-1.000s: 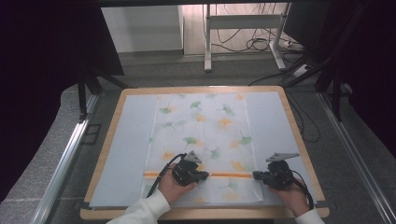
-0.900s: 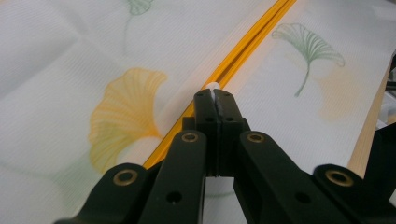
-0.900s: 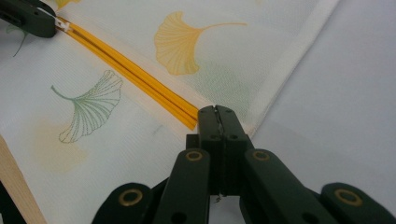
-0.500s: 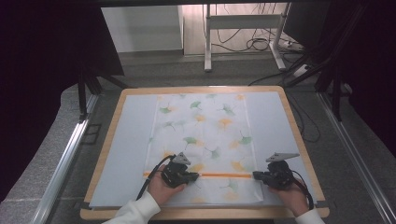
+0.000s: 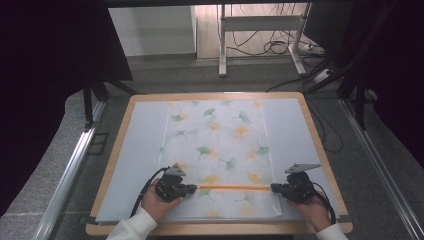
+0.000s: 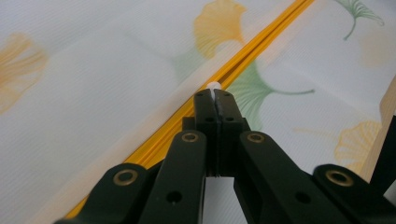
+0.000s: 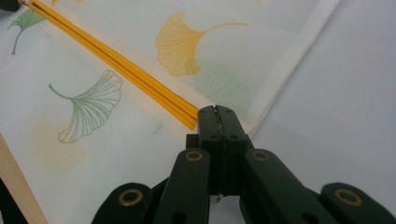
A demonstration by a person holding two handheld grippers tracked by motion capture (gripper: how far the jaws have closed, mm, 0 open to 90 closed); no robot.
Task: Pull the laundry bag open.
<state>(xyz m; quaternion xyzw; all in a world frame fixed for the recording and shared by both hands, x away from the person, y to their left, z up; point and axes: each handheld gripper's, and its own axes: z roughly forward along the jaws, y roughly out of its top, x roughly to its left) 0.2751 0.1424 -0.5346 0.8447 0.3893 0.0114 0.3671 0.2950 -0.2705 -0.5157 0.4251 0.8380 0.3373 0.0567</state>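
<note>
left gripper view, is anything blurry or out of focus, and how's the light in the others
Left gripper view: jaws soft up close, orange strip fairly sharp. Right gripper view: even light, leaf-print cloth crisp. High view: table bright, surroundings dark, no glare.

A wooden-rimmed table [image 5: 116,150] carries a pale grey mat [image 5: 135,160], and a white cloth printed with ginkgo leaves [image 5: 220,145] lies lengthwise down the mat's middle. An orange zip strip [image 5: 232,188] crosses the cloth's near end from side to side. The left gripper [image 5: 192,189] sits at the strip's left end, the right gripper [image 5: 274,188] at its right end. Beyond the table's far edge, a metal stand [image 5: 260,22] rises from the floor, with black cables [image 5: 280,47] beside it.
</note>
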